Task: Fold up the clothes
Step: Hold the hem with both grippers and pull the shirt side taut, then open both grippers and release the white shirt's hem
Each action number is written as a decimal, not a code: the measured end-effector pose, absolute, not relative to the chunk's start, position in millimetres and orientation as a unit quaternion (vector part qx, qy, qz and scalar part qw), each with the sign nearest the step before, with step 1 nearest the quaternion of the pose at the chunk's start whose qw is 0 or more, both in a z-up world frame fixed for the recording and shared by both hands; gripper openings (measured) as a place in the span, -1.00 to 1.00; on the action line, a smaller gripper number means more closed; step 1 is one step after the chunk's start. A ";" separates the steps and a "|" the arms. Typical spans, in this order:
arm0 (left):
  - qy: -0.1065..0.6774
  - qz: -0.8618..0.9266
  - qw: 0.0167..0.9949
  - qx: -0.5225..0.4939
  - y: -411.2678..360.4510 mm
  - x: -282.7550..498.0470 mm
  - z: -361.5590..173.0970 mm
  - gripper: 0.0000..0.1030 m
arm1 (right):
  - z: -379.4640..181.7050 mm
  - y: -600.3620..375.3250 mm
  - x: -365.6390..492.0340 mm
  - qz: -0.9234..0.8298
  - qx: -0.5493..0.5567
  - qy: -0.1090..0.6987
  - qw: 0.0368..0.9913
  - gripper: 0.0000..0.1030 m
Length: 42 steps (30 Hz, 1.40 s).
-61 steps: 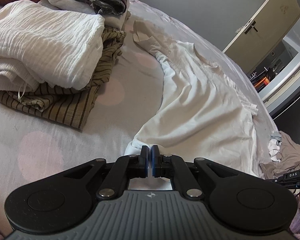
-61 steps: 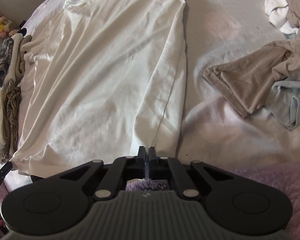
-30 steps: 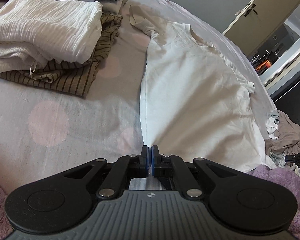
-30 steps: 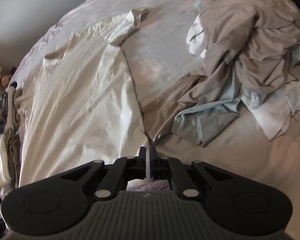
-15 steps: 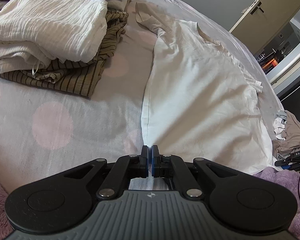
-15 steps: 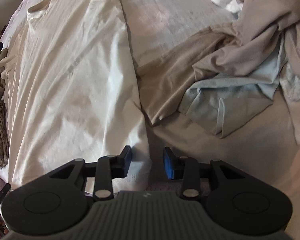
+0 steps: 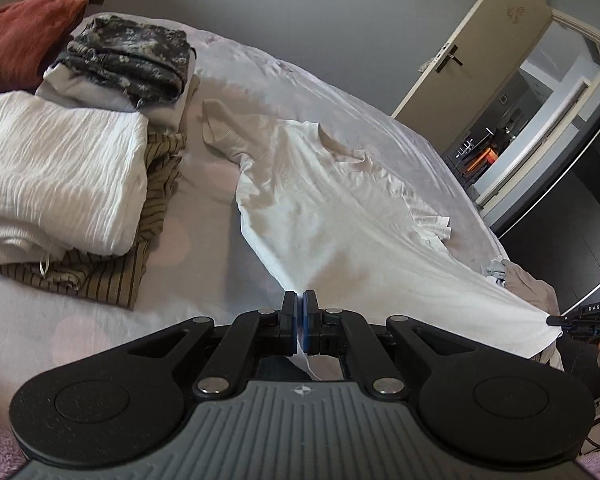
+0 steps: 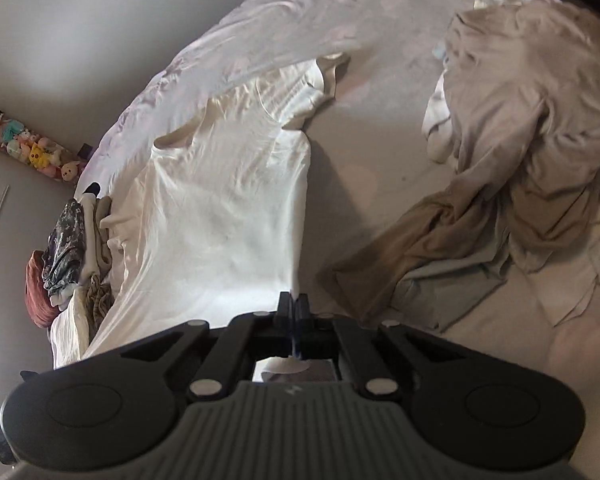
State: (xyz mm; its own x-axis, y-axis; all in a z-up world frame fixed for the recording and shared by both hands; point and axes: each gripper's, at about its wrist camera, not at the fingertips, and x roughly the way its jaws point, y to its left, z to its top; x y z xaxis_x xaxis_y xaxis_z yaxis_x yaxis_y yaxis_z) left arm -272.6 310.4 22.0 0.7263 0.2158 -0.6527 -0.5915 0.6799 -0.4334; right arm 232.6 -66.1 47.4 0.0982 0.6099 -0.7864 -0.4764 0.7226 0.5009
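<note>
We see the left claw [image 7: 299,322] clamped on the white shirt [image 7: 332,216] hem | right claw [image 8: 293,314] just closed, pinching the other corner | shirt lifted off the bed [image 7: 204,220], beside the folded pile [image 7: 60,176]

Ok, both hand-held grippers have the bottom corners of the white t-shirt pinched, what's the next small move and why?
Probably carry the hem forward toward the collar. The left hand-held gripper and right hand-held gripper are each shut on a bottom corner of the white t-shirt, its hem is raised taut between them, and the collar end lies flat on the bed.
</note>
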 end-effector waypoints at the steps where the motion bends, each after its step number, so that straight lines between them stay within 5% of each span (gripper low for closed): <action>1: 0.296 0.233 0.869 -0.320 309.5 -272.2 22.0 -0.99 | 48.4 -66.1 230.8 0.362 0.049 0.561 0.742 -0.98; 17: 0.419 0.233 0.803 -0.353 315.1 -267.7 -96.7 -0.98 | -73.5 -42.1 231.1 0.293 -0.046 0.627 0.721 -0.96; 21: 0.427 0.230 0.802 -0.348 319.2 -270.7 -92.2 -0.93 | -68.7 -43.2 230.8 0.282 -0.062 0.620 0.730 -0.72; 24: 0.415 0.234 0.809 -0.344 326.7 -274.1 -76.2 -0.67 | -53.6 -46.7 232.2 0.276 -0.070 0.594 0.752 -0.55; 31: 0.391 0.249 0.827 -0.317 364.7 -251.6 -44.5 -0.65 | -23.2 -20.0 236.4 0.300 -0.037 0.532 0.791 -0.54; 33: 0.382 0.254 0.833 -0.310 377.8 -238.1 -40.7 -0.65 | -21.8 -1.9 234.7 0.311 -0.039 0.514 0.799 -0.37; 42: 0.356 0.280 0.846 -0.283 437.6 -175.4 -38.8 -0.65 | -51.7 111.7 235.3 0.354 -0.045 0.472 0.806 -0.32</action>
State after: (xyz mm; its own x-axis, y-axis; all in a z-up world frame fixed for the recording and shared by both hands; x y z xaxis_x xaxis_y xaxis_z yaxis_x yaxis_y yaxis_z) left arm -175.4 437.6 -38.8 0.5908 0.2721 -0.7596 -0.6741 0.6837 -0.2794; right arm 235.3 111.7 -51.7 0.3038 0.5277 -0.7933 -0.6131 0.7456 0.2613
